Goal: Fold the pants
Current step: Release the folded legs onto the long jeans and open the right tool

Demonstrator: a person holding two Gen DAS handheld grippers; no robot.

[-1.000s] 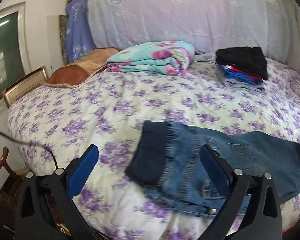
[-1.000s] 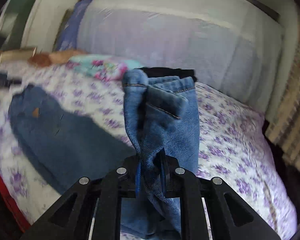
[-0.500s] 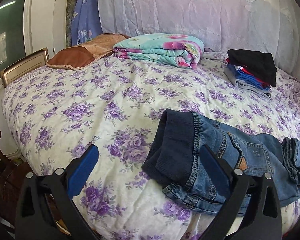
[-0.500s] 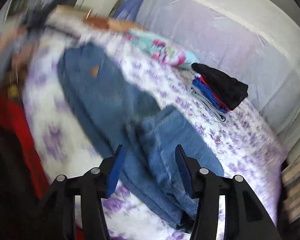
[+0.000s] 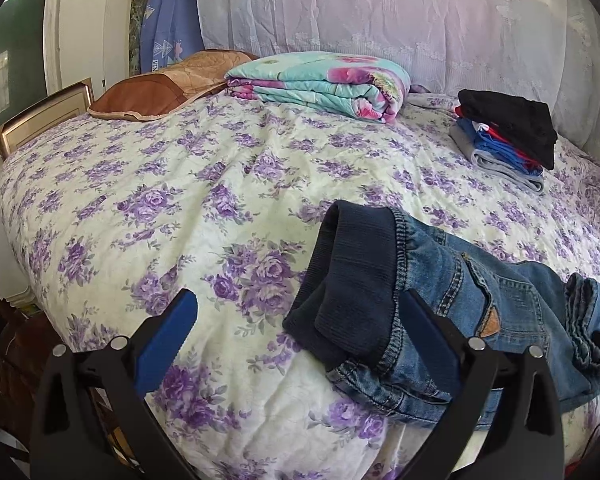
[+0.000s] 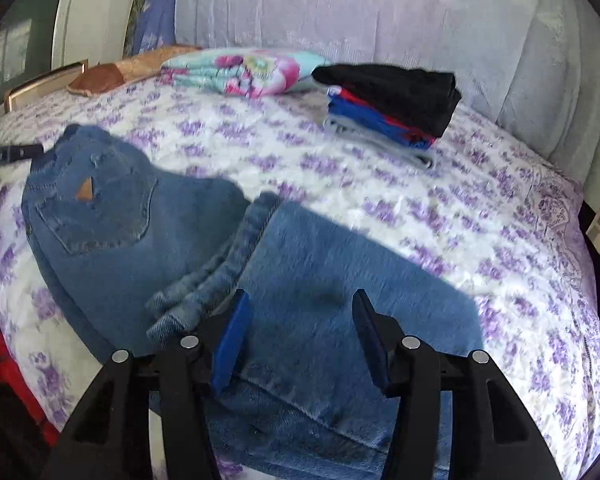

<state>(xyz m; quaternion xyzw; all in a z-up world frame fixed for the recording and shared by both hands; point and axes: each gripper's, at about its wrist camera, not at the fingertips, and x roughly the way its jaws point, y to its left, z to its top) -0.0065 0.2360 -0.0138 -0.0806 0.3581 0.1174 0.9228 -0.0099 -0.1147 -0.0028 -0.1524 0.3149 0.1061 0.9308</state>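
The jeans (image 6: 148, 236) are lying near the front edge of the bed (image 5: 148, 208), folded with the lower legs laid back over the seat. The denim is mid-blue and soft-looking, with stitched seams, a patch pocket and a small tan triangular label (image 6: 85, 191). In the left wrist view the dark ribbed knit waistband (image 5: 352, 280) is bunching up in thick folds at the near end, and the jeans' hem edge is rumpling at the far right.

The left gripper (image 5: 300, 332) is hovering with its jaws standing wide apart, gripping nothing; its right blue pad (image 5: 428, 344) is sitting just over the waistband while the left one is over bare quilt. The right gripper (image 6: 300, 332) is standing open to a moderate gap above the folded leg panel, also holding nothing, its flat blue pads (image 6: 230, 344) framing the cloth.

The bed's quilted cover is cream with purple rose prints, lightly puckered. Farther back are lying a folded floral blanket (image 5: 320, 80) in turquoise and pink, a brown satin-like pillow (image 5: 156, 88), and a neat stack of clothes (image 5: 504, 136) in black, red, blue and grey. A pale lace curtain (image 5: 380, 12) is hanging behind the bed.
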